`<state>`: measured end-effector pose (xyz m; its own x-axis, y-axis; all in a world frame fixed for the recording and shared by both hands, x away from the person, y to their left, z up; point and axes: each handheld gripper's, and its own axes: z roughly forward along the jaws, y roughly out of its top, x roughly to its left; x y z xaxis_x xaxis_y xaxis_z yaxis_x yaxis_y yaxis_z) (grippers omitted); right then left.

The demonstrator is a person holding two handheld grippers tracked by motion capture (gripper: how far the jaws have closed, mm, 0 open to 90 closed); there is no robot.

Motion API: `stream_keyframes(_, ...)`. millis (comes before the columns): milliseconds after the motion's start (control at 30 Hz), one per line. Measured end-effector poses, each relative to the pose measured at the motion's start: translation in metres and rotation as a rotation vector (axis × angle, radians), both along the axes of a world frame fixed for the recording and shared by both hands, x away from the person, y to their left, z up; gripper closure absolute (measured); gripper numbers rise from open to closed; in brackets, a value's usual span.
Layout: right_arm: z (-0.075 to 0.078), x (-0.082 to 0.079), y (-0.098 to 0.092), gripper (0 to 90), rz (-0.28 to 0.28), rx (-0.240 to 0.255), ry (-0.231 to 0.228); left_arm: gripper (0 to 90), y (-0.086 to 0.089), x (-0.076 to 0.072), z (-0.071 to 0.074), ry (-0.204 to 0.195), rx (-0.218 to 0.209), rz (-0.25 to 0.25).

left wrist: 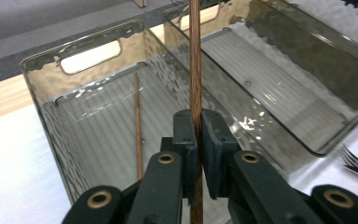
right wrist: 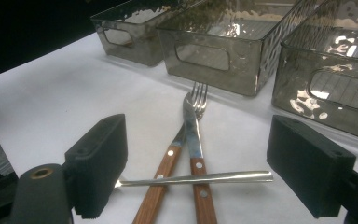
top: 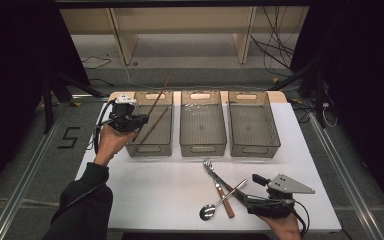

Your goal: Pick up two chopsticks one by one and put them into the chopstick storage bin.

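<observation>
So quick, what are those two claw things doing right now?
Left gripper: shut on a thin brown wooden chopstick.
Right gripper: open, holding nothing, above the wooden-handled cutlery.

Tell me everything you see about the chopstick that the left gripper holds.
The held chopstick is a thin, straight stick of dark brown wood. The left gripper is shut on it, black pads pressing both sides. It hangs tilted over the left bin, its far end rising past the back rim. A second chopstick lies apart on the bin floor.
</observation>
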<state>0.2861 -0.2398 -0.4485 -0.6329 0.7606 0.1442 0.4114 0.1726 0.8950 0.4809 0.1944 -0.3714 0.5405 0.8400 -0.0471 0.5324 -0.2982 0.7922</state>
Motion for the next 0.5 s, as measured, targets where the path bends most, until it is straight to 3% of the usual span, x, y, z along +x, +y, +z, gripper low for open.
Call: stream_keyframes(500, 0.0, 0.0, 0.0, 21.1, 0.002, 0.001, 0.0, 84.4, 0.006, 0.017, -0.019, 0.032, 0.031, 0.046)
